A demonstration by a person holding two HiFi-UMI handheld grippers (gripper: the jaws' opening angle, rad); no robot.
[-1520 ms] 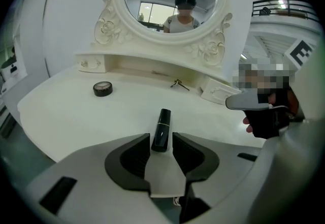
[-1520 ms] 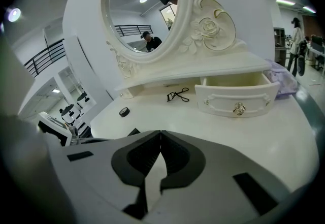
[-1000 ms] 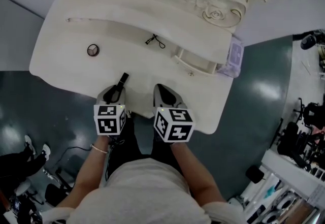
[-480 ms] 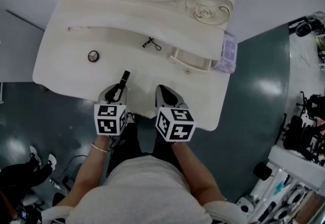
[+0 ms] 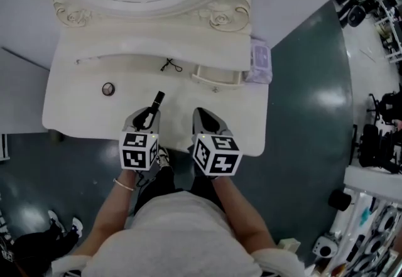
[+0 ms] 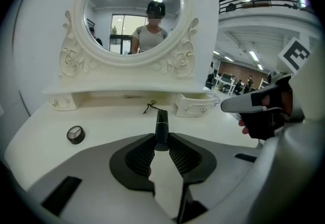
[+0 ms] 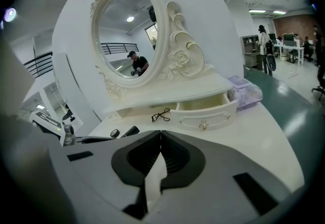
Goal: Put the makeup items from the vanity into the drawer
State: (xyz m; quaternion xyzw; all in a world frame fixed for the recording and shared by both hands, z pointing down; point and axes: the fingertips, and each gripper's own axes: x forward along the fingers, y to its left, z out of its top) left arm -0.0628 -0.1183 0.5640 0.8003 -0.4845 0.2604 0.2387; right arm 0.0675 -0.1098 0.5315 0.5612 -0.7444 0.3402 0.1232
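- The left gripper (image 6: 161, 142) has just been closing its fingers. They now pinch the lower end of a black tube (image 6: 161, 127), which juts forward past the tips and appears lifted off the tabletop (image 5: 75, 103).
- The right gripper (image 7: 159, 139) has its fingers pressed together with nothing between them. It hangs beside the left one over the tabletop's near edge.
- Step in hand, as judged: carrying the tube to the open drawer (image 5: 217, 75), which is pulled out beneath the mirror shelf, ahead and to the right.
- Doing it well: the grip holds one end only, so the tube may pivot. Keep the wrist steady, pass the free end over the drawer's front wall, lower it inside, and only then spread the fingers.
- Edges: the shelf overhangs the drawer's back, so the mouth is shallow. Approach from the front.
- Open room: the tabletop between tube and drawer is bare. An eyelash curler (image 5: 169, 66) lies just left of the drawer, a round compact (image 5: 108, 88) sits well apart at the left, and a lilac packet (image 5: 260, 62) sits beside the drawer on the right.
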